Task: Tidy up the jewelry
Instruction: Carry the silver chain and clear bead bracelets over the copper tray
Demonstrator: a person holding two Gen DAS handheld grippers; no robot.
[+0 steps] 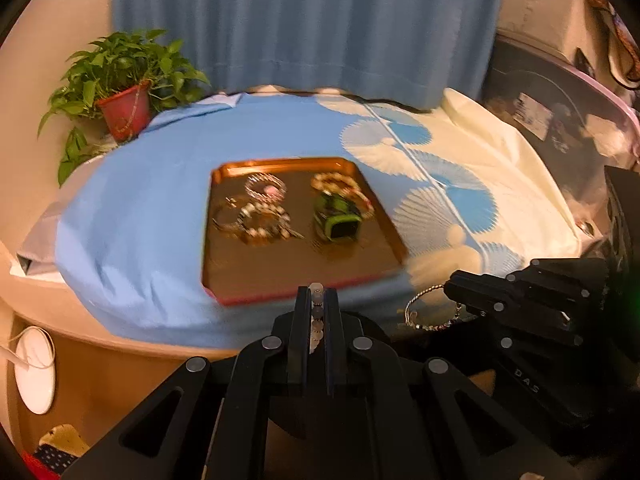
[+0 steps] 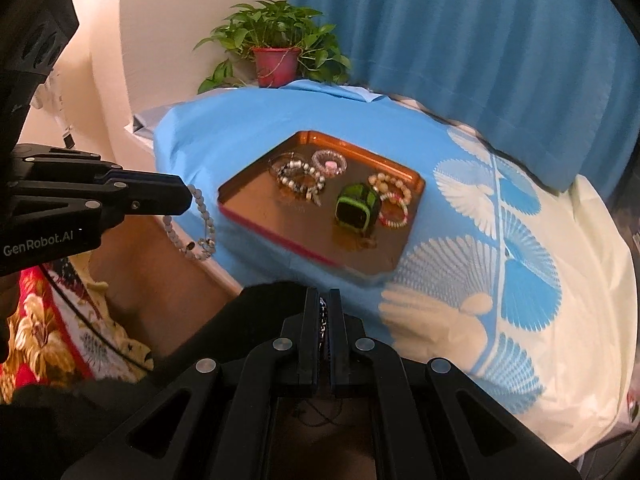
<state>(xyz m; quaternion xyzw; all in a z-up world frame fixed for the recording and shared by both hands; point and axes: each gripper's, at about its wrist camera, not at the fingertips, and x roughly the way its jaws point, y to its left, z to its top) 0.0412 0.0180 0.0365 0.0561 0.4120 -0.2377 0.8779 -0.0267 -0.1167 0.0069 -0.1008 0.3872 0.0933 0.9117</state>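
Observation:
An orange tray lies on the blue cloth and holds several bead bracelets and a green-and-black watch. My left gripper is shut on a pale grey bead bracelet, held in the air short of the tray's near edge. My right gripper is shut on a thin silver chain bracelet, also in the air short of the tray.
A potted plant in a red pot stands at the table's far corner. A blue curtain hangs behind. The cloth turns cream with blue fan patterns to the right. A white slipper lies on the floor.

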